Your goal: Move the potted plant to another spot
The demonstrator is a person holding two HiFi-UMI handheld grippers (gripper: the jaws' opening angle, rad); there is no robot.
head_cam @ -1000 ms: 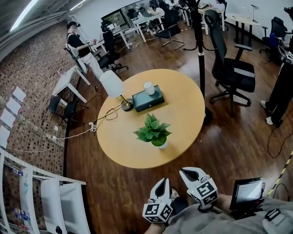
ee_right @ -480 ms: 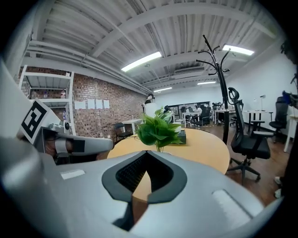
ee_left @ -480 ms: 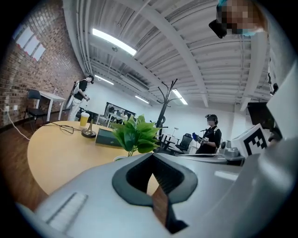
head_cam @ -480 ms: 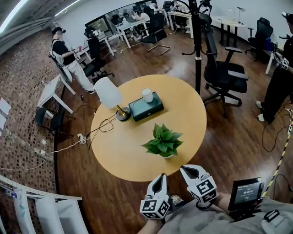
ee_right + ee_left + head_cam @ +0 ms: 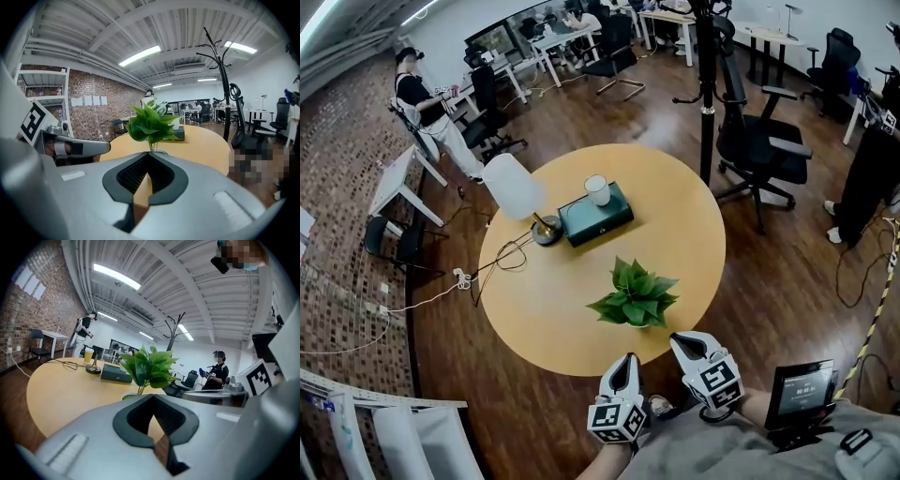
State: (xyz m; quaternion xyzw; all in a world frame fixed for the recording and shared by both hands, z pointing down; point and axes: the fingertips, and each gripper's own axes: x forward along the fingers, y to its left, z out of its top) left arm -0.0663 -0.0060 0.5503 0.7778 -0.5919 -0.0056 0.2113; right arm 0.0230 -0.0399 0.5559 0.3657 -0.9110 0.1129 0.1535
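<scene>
On the near edge of the round surface stands the potted plant, upright, straight ahead of both grippers. The left gripper and right gripper are closed and empty, with neither clearly nearer.

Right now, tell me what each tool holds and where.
Nothing. The left tool and right tool are shut and empty; the plant stands free on the table.

No readable text; marker cubes carry patterns only

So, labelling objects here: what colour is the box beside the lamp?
The box is dark teal; the head view shows it best.
</scene>
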